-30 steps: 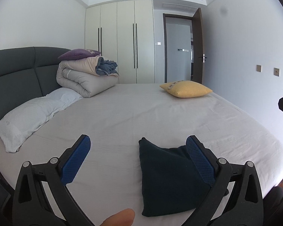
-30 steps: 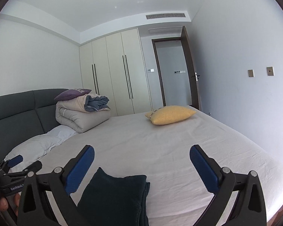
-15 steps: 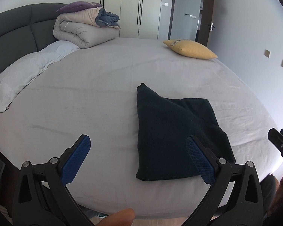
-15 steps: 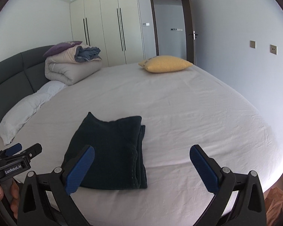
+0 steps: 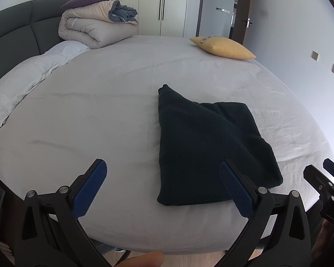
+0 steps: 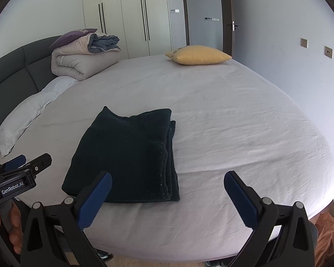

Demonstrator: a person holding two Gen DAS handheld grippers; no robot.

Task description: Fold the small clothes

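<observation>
So the dark folded garment (image 5: 209, 149) is lying flat on the bed (image 5: 100, 115), close to the near edge of the mattress. From the right wrist view you can see its layered edges stacked on the side facing away from the headboard (image 6: 13, 71), and one far corner pokes out a bit past the rest.

Both tools are spread wide with nothing between the fingers. The left gripper (image 5: 162, 189) hangs over the near edge of the bed; its right finger overlaps the garment's near corner in the view, but I can't tell if it's actually touching the cloth. The right gripper (image 6: 167, 198) sits over bare sheet just beside the garment, its left finger in front of the garment's near edge. Each gripper shows up at the margin of the other's camera, and a hand (image 6: 9, 227) is wrapped round the left one's handle.

Other stuff around the garment: a long white pillow (image 5: 26, 84) against the headboard, a rolled beige duvet (image 6: 82, 60) with a purple cushion (image 6: 71, 36) on top at the far headboard corner, and a yellow pillow (image 6: 198, 54) at the far side near the door (image 6: 228, 17). All of it is well apart from the garment, so the sheet around it is open apart from the grippers themselves. Wardrobe (image 6: 133, 15) stands behind the bed.
</observation>
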